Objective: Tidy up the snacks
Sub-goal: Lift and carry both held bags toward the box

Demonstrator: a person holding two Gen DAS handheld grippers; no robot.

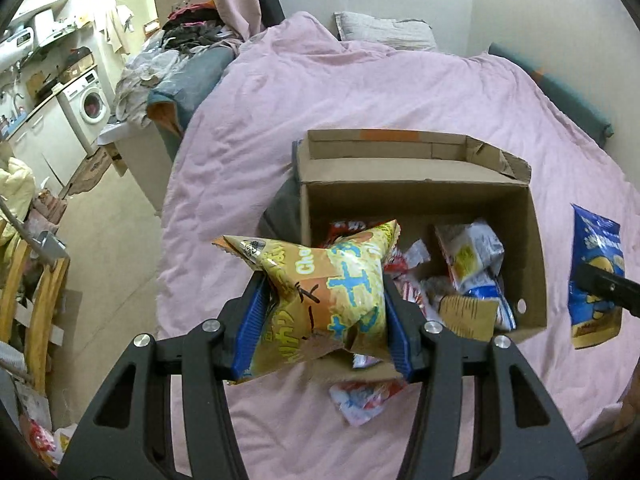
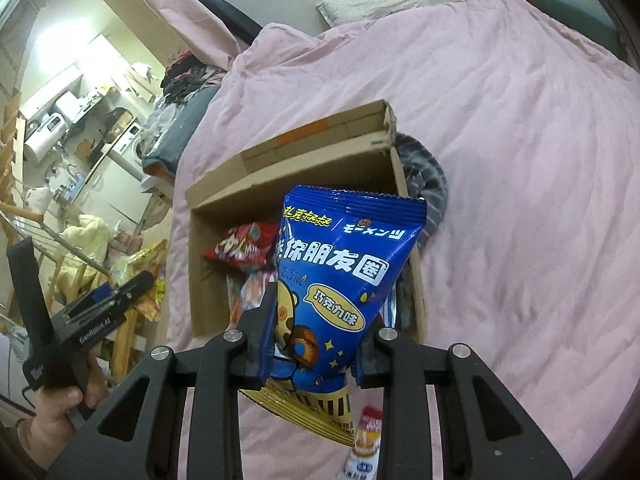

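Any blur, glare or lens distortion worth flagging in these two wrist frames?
Left wrist view: heavy fisheye bending with dark corners; the yellow snack bag in the left gripper is sharp with some sheen, but the cardboard box looks motion-smeared. Right wrist view: same bending; the blue snack bag in the right gripper reads crisply, while the kitchen area at upper left is washed out by bright light.

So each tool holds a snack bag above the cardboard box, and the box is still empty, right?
Not empty. The left wrist view shows several snack packets already lying in the box. Otherwise yes: the left tool holds the yellow bag, the right tool the blue bag.
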